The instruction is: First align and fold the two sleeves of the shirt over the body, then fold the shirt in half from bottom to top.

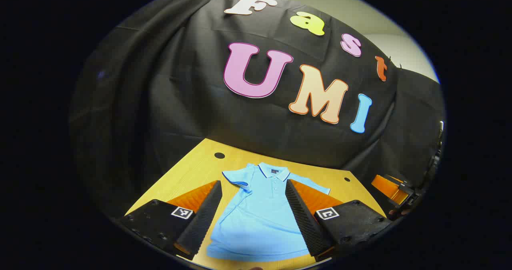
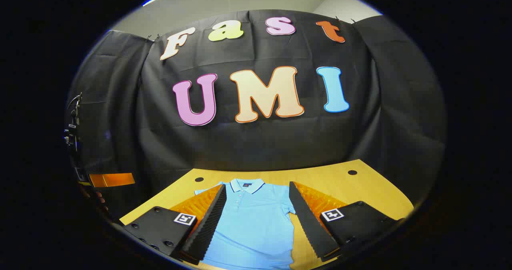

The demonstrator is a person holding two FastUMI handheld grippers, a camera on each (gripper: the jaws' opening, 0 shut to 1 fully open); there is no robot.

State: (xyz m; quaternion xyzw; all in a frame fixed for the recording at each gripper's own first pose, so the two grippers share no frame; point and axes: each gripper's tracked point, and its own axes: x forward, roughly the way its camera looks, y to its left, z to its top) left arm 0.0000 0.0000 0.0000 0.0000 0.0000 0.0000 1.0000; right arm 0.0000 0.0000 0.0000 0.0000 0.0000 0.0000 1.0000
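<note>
Left gripper view: left gripper [image 1: 253, 216] spread wide, holding nothing, above the shirt [image 1: 260, 218], which lies flat on the table [image 1: 192, 170], collar [image 1: 274, 171] away, long axis running straight ahead; one sleeve [image 1: 237, 179] already looks folded in. Right gripper view: right gripper [image 2: 256, 222] equally wide and empty over the same shirt [image 2: 252, 226]; the sleeve [image 2: 290, 206] by its right finger seems nearer this hand.

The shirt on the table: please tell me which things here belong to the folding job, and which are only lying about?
For the job:
- shirt, spread flat, collar away from the cameras
- left gripper, open above the shirt
- right gripper, open above the shirt

Only around:
- table with round holes in its top
- black cloth behind the table
</note>
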